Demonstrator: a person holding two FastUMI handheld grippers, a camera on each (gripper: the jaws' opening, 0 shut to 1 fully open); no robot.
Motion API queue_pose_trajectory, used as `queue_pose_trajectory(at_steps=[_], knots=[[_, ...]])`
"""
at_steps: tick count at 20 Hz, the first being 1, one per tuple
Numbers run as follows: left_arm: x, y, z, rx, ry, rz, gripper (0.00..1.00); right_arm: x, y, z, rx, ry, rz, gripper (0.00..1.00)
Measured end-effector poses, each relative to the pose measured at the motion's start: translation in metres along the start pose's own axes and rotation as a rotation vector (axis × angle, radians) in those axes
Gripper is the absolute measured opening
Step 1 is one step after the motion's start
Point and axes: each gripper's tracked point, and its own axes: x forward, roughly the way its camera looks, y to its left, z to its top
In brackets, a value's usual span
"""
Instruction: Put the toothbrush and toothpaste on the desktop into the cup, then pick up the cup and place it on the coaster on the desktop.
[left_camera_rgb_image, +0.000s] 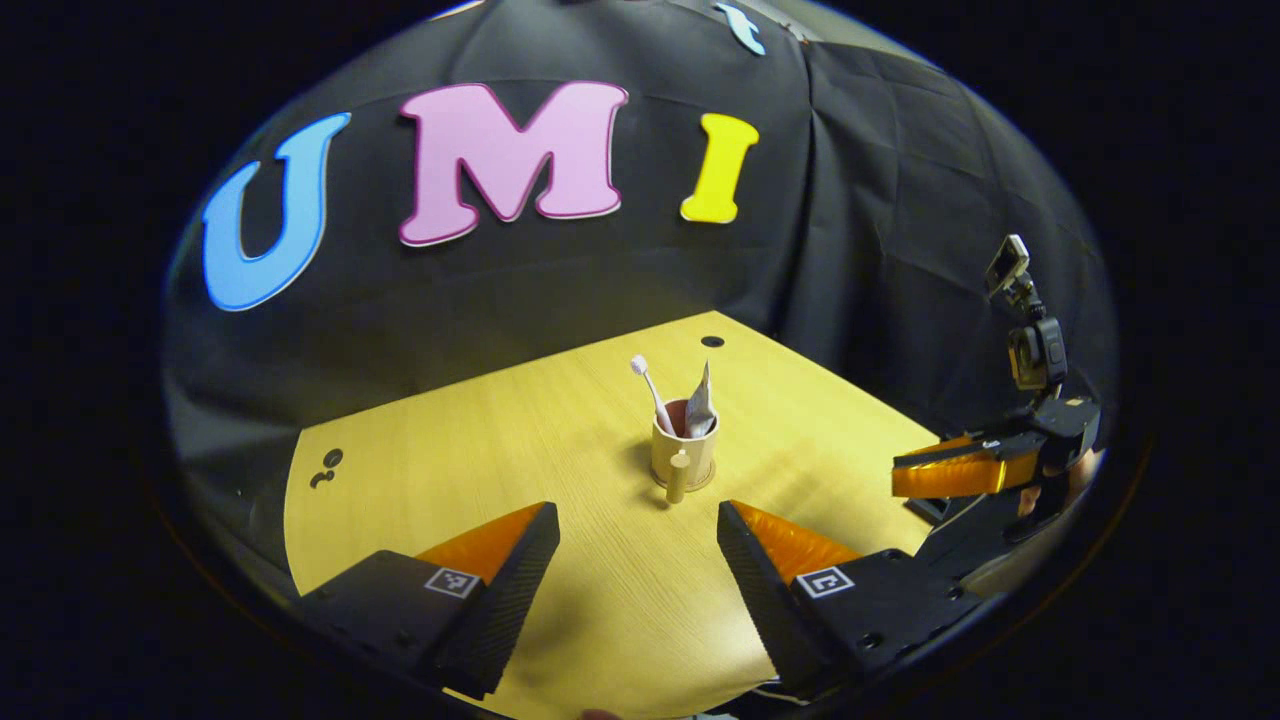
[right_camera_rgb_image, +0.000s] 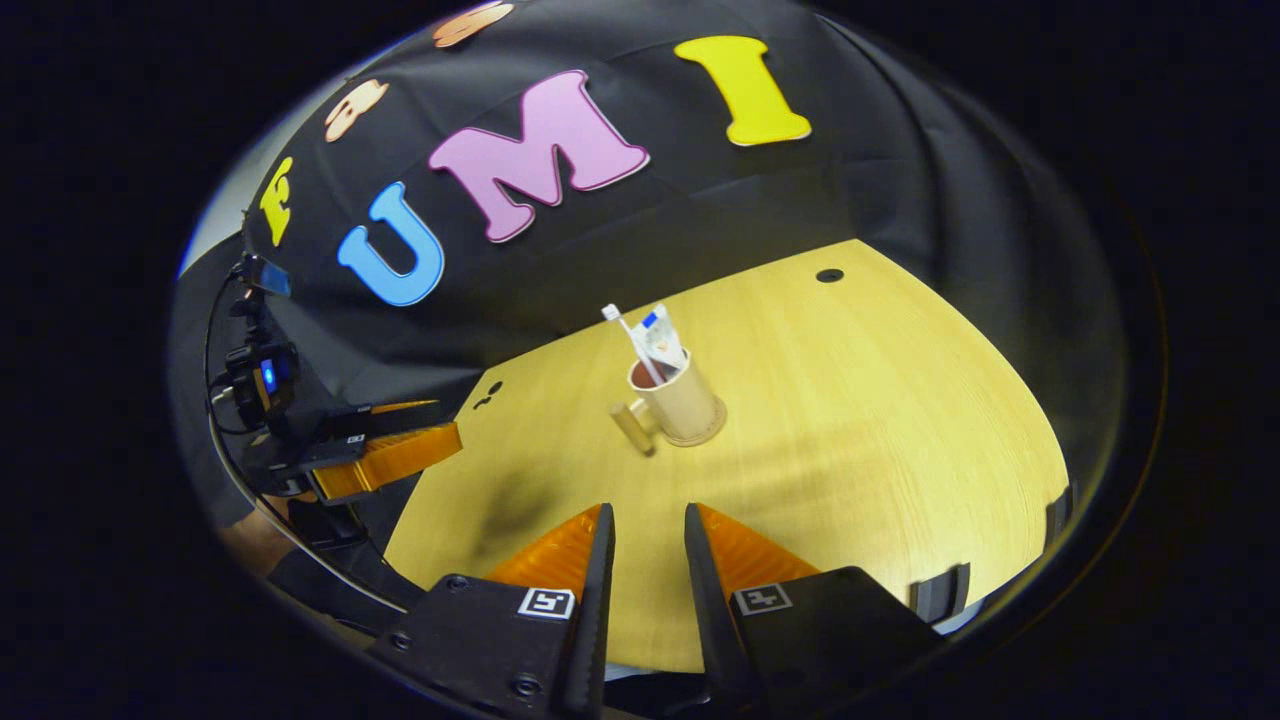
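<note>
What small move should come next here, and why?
Probably only a retreat: draw the open left gripper straight back from the cup. The toothbrush and toothpaste stand inside it, it seems to sit on the coaster, and the right gripper is empty too.

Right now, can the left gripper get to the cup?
Probably yes. The left gripper is open and points at the cup, with bare desktop between them. The cup's handle faces it, and the right gripper is off to the side.
</note>
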Motion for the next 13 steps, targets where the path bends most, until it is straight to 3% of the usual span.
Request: queue_pose_trajectory(at_steps=[7,11,12,13], knots=[[-0.053,0.007,-0.004,-0.08,-0.076,0.098,0.99,0.006,0.059,0.01,-0.09,-0.022,0.07,0.43],[-0.069,0.007,-0.016,-0.116,-0.072,0.096,0.99,0.009,0.079,0.02,-0.117,-0.041,0.102,0.57],[-0.071,0.009,-0.019,-0.124,-0.074,0.104,0.99,0.008,0.083,0.022,-0.123,-0.048,0.107,0.51],[-0.075,0.012,-0.02,-0.132,-0.078,0.113,0.99,0.008,0.086,0.025,-0.129,-0.054,0.112,0.63]])
